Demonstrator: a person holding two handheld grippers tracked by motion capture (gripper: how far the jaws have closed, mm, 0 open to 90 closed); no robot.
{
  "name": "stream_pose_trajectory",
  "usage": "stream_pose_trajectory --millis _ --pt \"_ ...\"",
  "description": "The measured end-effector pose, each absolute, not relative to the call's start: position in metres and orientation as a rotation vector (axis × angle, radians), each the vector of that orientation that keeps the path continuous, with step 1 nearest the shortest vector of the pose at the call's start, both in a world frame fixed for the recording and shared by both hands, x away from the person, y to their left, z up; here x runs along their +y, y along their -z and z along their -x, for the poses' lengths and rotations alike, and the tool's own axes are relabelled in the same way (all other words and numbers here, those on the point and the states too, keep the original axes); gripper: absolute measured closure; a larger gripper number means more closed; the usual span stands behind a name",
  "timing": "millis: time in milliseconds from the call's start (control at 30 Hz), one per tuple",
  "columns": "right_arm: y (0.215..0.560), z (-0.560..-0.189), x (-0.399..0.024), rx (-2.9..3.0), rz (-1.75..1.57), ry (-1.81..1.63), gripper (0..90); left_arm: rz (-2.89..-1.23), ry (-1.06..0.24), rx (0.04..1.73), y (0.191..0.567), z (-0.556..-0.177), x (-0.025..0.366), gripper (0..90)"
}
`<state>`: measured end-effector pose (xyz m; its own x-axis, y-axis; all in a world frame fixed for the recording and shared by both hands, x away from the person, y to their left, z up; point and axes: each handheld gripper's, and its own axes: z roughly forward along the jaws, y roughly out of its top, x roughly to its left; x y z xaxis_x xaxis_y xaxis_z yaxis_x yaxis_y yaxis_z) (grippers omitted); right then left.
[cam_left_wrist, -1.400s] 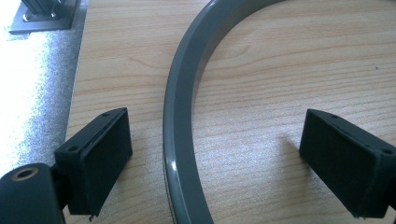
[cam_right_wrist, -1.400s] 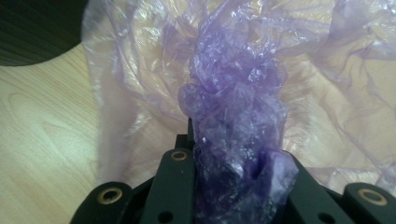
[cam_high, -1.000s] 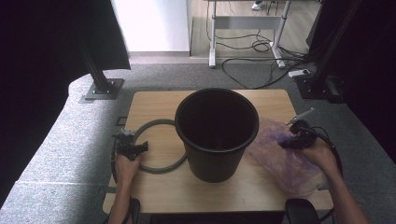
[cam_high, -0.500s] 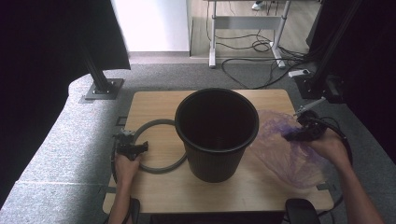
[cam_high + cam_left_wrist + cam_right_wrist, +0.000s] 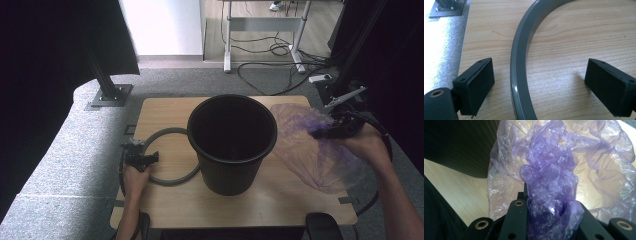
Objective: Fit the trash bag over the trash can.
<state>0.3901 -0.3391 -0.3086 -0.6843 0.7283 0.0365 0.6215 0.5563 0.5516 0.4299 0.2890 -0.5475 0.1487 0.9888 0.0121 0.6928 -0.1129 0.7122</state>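
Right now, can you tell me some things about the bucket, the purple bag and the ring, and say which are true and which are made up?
1. The right gripper is pinching the purple bag. True.
2. The purple bag is already inside the black bucket. False: it hangs beside the bucket, on its right in the high view.
3. The left gripper squeezes the grey ring. False: its jaws are wide open, with the ring lying between them, untouched.
4. The grey ring lies flat on the wooden table. True.
5. The bucket is tipped over. False: it stands upright.
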Motion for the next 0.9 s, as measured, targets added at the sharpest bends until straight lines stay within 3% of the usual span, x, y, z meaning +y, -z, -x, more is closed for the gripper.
stream_pose_trajectory --millis 900 --pt "0.211 -0.372 -0.35 2.526 -1.071 -0.894 79.4 -1.869 -0.683 1.607 0.548 -0.431 0.288 7.8"
